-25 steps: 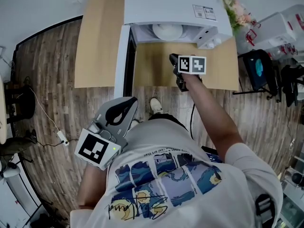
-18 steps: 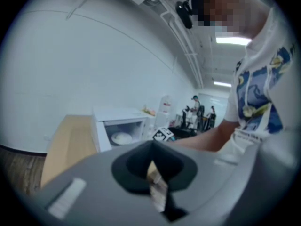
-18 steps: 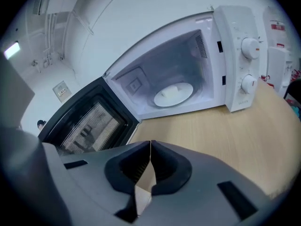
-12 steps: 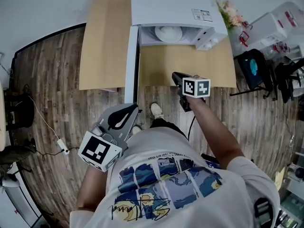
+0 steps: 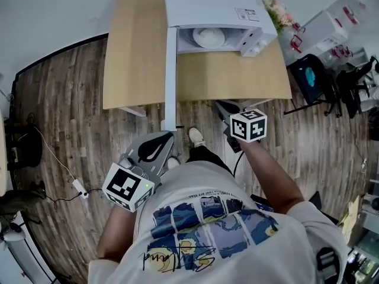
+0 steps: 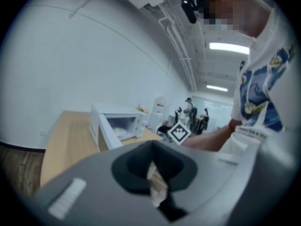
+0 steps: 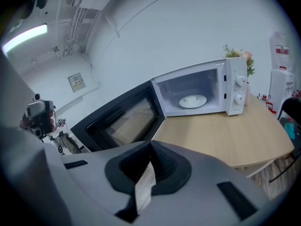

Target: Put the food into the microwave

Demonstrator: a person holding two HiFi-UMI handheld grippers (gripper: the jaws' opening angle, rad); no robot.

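Observation:
A white microwave (image 5: 213,5) stands at the far end of the wooden table (image 5: 136,52), its door (image 5: 170,76) swung wide open toward me. A white dish (image 5: 208,36) sits on the turntable inside. My right gripper (image 5: 224,106) hangs just off the table's near edge, well back from the oven, shut with nothing between its pads. In the right gripper view the right gripper (image 7: 151,142) faces the open microwave (image 7: 207,79) and the dish (image 7: 193,100). My left gripper (image 5: 167,137) stays low beside my body, over the floor, jaws together and empty, as the left gripper view shows of this gripper (image 6: 151,142).
Flowers (image 5: 273,7) stand by the microwave's right corner. A black chair (image 5: 311,78) and white boxes (image 5: 323,28) crowd the right side. A cable (image 5: 59,152) trails on the wood floor at left. The open door juts past the table's near edge.
The right gripper has drawn back from in front of the microwave, over the table, to beyond its near edge. The left gripper has shifted a little with my body.

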